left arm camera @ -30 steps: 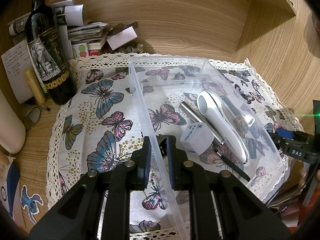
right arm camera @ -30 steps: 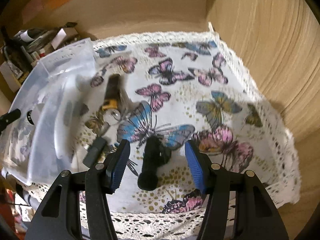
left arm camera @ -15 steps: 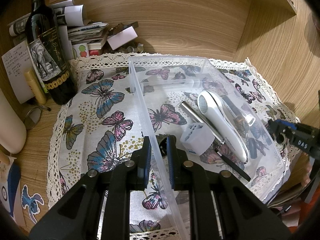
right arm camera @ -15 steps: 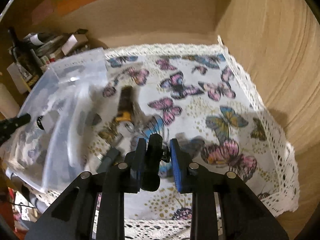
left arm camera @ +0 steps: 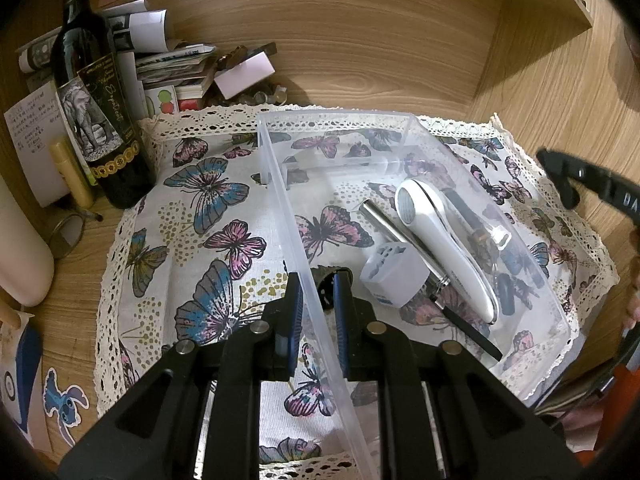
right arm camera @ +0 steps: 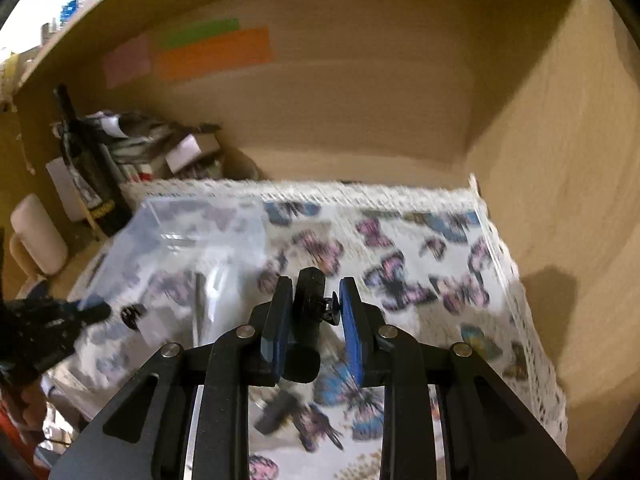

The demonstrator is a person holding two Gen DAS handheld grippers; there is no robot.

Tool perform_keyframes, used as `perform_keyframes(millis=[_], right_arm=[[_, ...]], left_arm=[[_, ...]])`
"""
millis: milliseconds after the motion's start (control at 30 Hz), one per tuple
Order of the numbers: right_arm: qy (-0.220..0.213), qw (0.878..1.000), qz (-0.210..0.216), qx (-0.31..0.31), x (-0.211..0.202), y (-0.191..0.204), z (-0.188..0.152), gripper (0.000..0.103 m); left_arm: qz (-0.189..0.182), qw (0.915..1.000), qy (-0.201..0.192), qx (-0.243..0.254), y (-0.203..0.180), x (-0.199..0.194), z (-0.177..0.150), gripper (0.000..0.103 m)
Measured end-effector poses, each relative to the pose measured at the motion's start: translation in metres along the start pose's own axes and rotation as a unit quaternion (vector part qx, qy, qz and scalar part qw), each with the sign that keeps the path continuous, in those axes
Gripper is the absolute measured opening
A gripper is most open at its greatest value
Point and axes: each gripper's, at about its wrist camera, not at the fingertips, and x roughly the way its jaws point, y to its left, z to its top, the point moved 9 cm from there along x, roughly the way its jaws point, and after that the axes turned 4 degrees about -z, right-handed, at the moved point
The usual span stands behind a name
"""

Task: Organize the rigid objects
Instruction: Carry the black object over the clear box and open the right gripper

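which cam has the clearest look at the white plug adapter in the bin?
Left wrist. The white plug adapter is sharp there, lying inside the clear bin beside the white handheld device. The right wrist view is motion-blurred; through the bin wall the adapter cannot be picked out.

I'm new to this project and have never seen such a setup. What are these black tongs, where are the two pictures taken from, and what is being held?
There is no robot here: a person holds a two-fingered gripper in each hand, and a wide-angle camera on each looks forward along its jaws.

In the left-hand view, the left gripper is clamped on the side wall of a clear plastic box, steadying it. The box stands on a butterfly cloth and holds a white handheld device, a white plug adapter and a silver pen. A wine bottle stands behind.

In the blurred right-hand view, the right gripper is shut on a small black cylinder-shaped part, raised above the cloth beside the box.
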Motion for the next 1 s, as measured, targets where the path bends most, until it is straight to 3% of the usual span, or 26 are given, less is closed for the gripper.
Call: perform_keyframes(millis=[400, 833, 1000], right_arm=[[-0.012, 0.996, 0.072, -0.056, 0.003, 0.072, 0.017, 0.022], [0.052, 0.989, 0.104, -0.095, 0.039, 0.113, -0.002, 0.023], [0.045, 0.99, 0.102, -0.087, 0.031, 0.108, 0.002, 0.036]], left_arm=[[0.001, 1.0, 0.0, 0.001, 0.0, 0.0, -0.001, 0.014], [0.001, 1.0, 0.0, 0.001, -0.001, 0.0, -0.001, 0.014], [0.001, 1.0, 0.0, 0.001, -0.001, 0.0, -0.001, 0.014]])
